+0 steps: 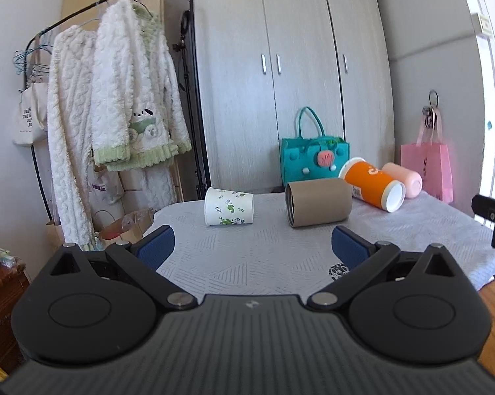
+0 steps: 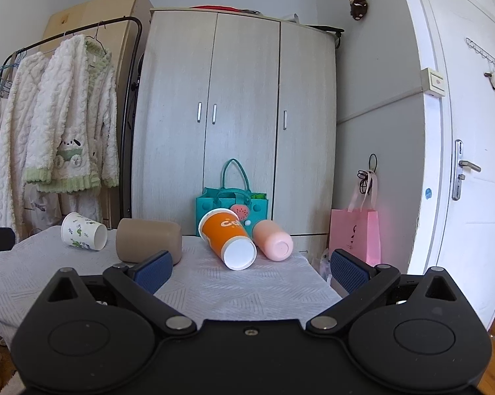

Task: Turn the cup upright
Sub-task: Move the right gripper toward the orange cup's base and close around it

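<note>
Several cups lie on their sides on a table with a white cloth (image 1: 247, 256). A white paper cup with green leaf print (image 1: 228, 210) (image 2: 83, 231) lies at the left. A tan cup (image 1: 318, 202) (image 2: 147, 240) lies next to it. An orange cup (image 1: 371, 184) (image 2: 226, 235) and a pink cup (image 1: 405, 179) (image 2: 273, 240) lie at the right. My left gripper (image 1: 252, 247) is open and empty, short of the white and tan cups. My right gripper (image 2: 250, 270) is open and empty, short of the orange cup.
A teal felt bag (image 1: 313, 158) (image 2: 231, 202) stands behind the cups against a wardrobe (image 1: 280, 65). A pink paper bag (image 1: 428, 168) (image 2: 354, 233) hangs at the right. A clothes rack with white robes (image 1: 116, 115) stands left. A white door (image 2: 471, 164) is at the right.
</note>
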Available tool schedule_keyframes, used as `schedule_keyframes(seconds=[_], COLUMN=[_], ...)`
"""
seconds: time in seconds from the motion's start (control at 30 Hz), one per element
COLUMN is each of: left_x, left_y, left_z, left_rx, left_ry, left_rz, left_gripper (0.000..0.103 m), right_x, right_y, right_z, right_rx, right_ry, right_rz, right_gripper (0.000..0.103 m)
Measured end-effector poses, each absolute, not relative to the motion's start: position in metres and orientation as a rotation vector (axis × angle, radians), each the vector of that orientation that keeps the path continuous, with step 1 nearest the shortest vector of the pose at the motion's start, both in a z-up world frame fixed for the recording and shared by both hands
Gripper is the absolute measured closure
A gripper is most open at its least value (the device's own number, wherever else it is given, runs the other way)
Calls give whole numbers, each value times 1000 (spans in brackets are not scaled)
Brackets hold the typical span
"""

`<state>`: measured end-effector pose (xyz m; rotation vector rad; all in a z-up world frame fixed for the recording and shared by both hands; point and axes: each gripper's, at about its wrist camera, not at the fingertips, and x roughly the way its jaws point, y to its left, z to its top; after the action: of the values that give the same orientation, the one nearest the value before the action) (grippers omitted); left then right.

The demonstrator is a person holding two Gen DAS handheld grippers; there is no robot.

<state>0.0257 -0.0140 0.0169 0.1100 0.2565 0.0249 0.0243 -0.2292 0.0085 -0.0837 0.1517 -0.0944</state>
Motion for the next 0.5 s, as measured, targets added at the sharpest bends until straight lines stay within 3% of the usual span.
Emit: schedule_keyframes(seconds=[0.33, 0.5], left_x=[85, 122], left_y=[-30, -32], left_z=[67, 85], left_rx=[254, 196], left_ry=[415, 456], left_rz=[-46, -150], left_gripper=[0, 0], right_x=[55, 80], right_y=[-254, -262], right_z=[56, 73], right_rx=[-150, -168], right_ry=[290, 360], right_rz=[126, 234], right_gripper=[0, 0])
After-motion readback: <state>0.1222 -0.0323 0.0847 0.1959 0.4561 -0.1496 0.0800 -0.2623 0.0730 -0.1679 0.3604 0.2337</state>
